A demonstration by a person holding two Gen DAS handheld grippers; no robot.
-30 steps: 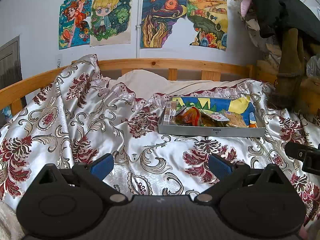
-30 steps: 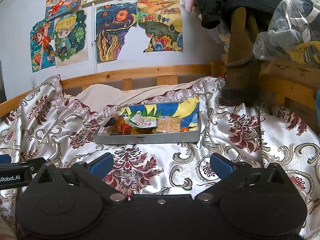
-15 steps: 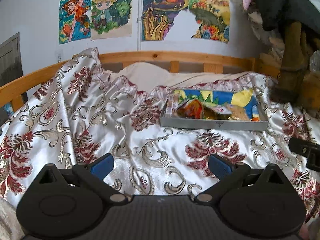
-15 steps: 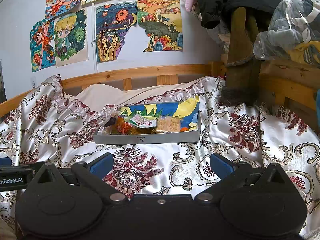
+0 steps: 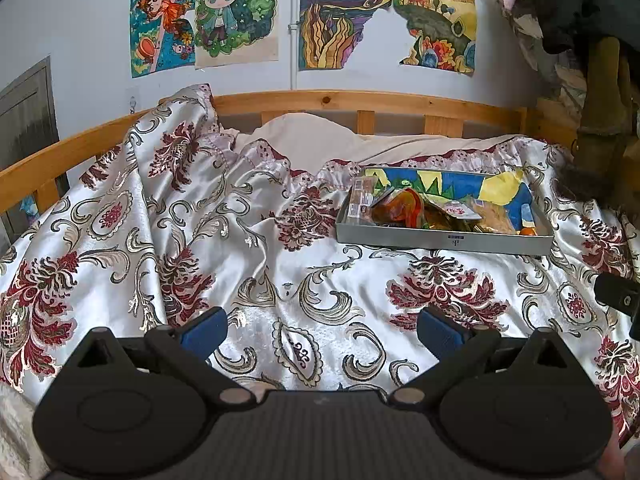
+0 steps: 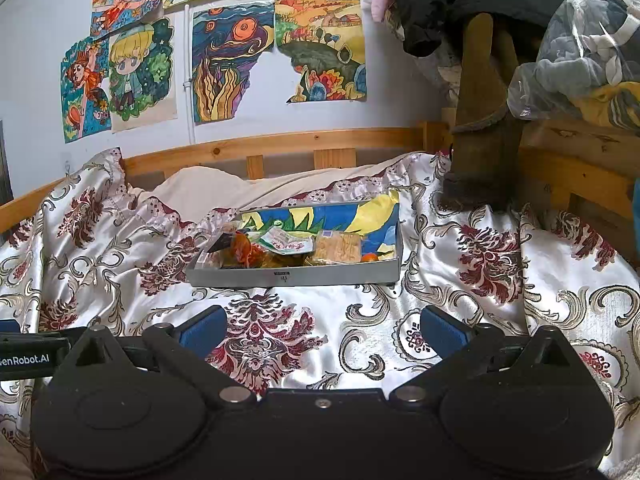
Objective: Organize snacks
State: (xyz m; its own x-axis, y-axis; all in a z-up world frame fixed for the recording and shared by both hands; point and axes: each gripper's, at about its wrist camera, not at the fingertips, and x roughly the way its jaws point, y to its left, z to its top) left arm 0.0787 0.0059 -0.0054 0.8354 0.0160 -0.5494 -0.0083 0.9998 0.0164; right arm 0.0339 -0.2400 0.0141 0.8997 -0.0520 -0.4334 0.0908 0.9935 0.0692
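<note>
A shallow grey box (image 5: 444,241) with a colourful drawing as its lining sits on the floral satin bedspread; it also shows in the right wrist view (image 6: 292,276). Several snack packets lie in it: an orange wrapper (image 5: 400,210), a cracker pack (image 6: 340,246), a white-green packet (image 6: 286,245). My left gripper (image 5: 322,330) is open and empty, well short of the box and to its left. My right gripper (image 6: 322,328) is open and empty, in front of the box.
A wooden bed rail (image 5: 360,100) runs behind the bedspread, with drawings on the wall above. A brown boot (image 6: 480,120) and piled clothes stand at the right. A cream pillow (image 5: 316,140) lies at the back. Part of the right gripper (image 5: 618,294) shows in the left view.
The left gripper has tilted down and shifted slightly, so the box appears lower and further right in its view. The right gripper has not moved. Both stay open.
</note>
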